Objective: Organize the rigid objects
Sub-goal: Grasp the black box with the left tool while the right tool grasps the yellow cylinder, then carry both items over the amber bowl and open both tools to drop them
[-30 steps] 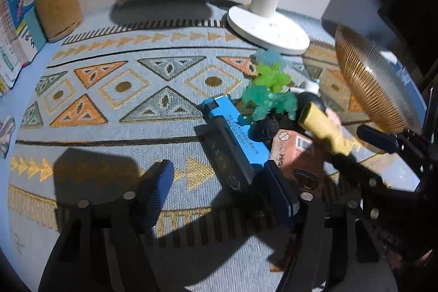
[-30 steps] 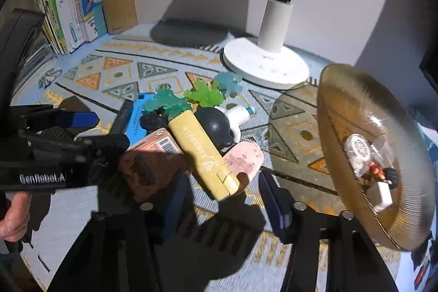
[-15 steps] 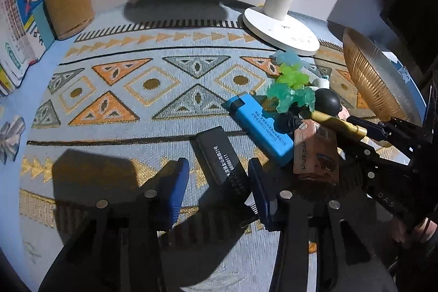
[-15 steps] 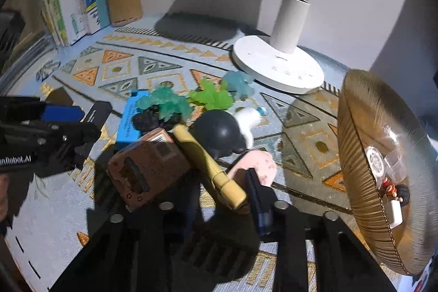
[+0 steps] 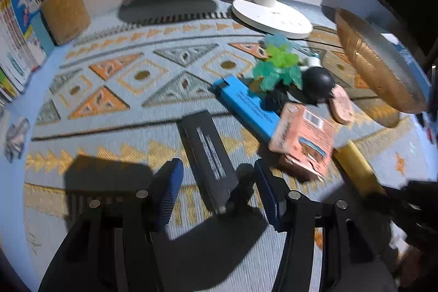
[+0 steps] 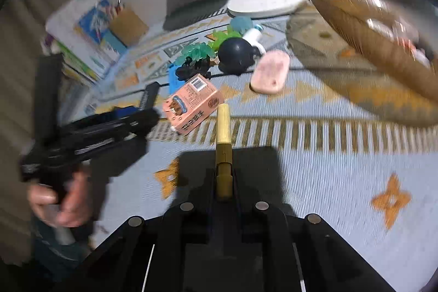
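My left gripper (image 5: 217, 189) is open, its blue pads either side of the near end of a black rectangular case (image 5: 209, 158) lying on the patterned mat. My right gripper (image 6: 224, 190) is shut on a yellow stick-shaped tube (image 6: 224, 144), held off the mat; the tube also shows at the right of the left wrist view (image 5: 354, 167). A blue case (image 5: 247, 107), a pink carton (image 5: 302, 140), a black ball-shaped thing (image 5: 319, 82), green plastic plants (image 5: 276, 64) and a pink oval piece (image 5: 340, 104) lie clustered beyond.
A ribbed amber glass bowl (image 6: 369, 26) with small items stands at the right. A white lamp base (image 5: 271, 17) is at the back. A cork pen holder (image 5: 65, 12) and books (image 5: 16, 37) stand at the back left.
My right gripper closed on the yellow tube and pulled it out of the pile toward the near right. My left gripper drew the black case away from the blue one and stays open around it.
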A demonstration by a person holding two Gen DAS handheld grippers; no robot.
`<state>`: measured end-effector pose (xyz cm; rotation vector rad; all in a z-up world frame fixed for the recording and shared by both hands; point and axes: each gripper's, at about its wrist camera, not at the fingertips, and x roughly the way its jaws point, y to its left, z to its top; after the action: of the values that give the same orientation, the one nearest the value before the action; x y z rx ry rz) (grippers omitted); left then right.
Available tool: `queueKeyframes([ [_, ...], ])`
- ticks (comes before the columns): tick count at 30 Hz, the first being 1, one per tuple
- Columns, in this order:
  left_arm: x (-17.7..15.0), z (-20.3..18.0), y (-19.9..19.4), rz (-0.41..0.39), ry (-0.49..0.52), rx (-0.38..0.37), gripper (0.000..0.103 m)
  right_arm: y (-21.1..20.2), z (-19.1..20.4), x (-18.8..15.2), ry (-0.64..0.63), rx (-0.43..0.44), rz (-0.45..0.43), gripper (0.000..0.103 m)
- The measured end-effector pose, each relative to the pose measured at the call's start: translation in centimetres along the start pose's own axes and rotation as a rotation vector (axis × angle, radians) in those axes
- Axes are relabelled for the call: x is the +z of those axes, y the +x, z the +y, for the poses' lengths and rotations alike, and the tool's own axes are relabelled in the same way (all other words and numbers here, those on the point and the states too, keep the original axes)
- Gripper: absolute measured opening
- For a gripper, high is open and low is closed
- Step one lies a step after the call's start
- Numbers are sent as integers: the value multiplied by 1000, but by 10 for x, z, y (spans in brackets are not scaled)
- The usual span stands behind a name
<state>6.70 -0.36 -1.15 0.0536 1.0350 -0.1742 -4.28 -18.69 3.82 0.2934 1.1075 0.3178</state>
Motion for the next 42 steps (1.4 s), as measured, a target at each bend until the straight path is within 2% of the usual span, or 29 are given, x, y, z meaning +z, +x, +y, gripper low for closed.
queueKeyframes([
  [2,1,0,0,-3,11,31,33,-6,0,-4,-2,-50,-15,15],
  [4,-2,5,-3,5,5,4,30,-10,-2,-4,-3,-105,-23,18],
  [6,-7,15,-8,13,-1,-2,30,-13,-4,-3,11,-116,-22,31],
  [7,-8,17,-9,11,1,-2,30,-13,-5,-3,17,-113,-25,49],
  [8,-11,20,-11,9,5,-8,30,-13,-6,-3,20,-107,-32,62],
  [9,-12,23,-13,10,6,-21,34,-13,-5,-2,14,-95,-41,62],
  [11,-13,23,-14,7,9,-33,39,-8,2,1,-19,-87,-33,62],
  [13,-12,18,-12,9,18,-28,39,-1,14,4,-76,-162,-40,62],
  [15,-8,10,-6,10,29,-3,39,12,24,6,-149,-277,-41,60],
  [17,-5,4,-4,-1,42,31,32,19,33,6,-222,-371,-59,41],
  [18,-4,1,-4,-7,47,32,21,19,37,6,-245,-363,-64,34],
  [19,-3,-1,-3,-13,51,35,21,20,39,5,-251,-351,-62,25],
  [22,-7,-6,-10,-40,63,67,21,17,39,3,-233,-287,-60,24],
  [23,-7,-6,-13,-52,59,59,21,11,36,3,-204,-226,-68,24],
  [26,-6,-5,-40,-111,35,19,21,-13,27,3,-137,-134,-117,23],
  [30,7,-18,-74,-197,43,-14,21,-52,17,12,-89,-94,-207,23],
  [35,32,-59,-101,-264,111,-93,21,-107,-10,21,-26,-137,-320,23],
  [38,51,-96,-112,-308,176,-123,21,-149,-33,30,17,-228,-413,23],
  [42,77,-143,-109,-326,229,-175,21,-183,-74,43,104,-337,-464,23],
])
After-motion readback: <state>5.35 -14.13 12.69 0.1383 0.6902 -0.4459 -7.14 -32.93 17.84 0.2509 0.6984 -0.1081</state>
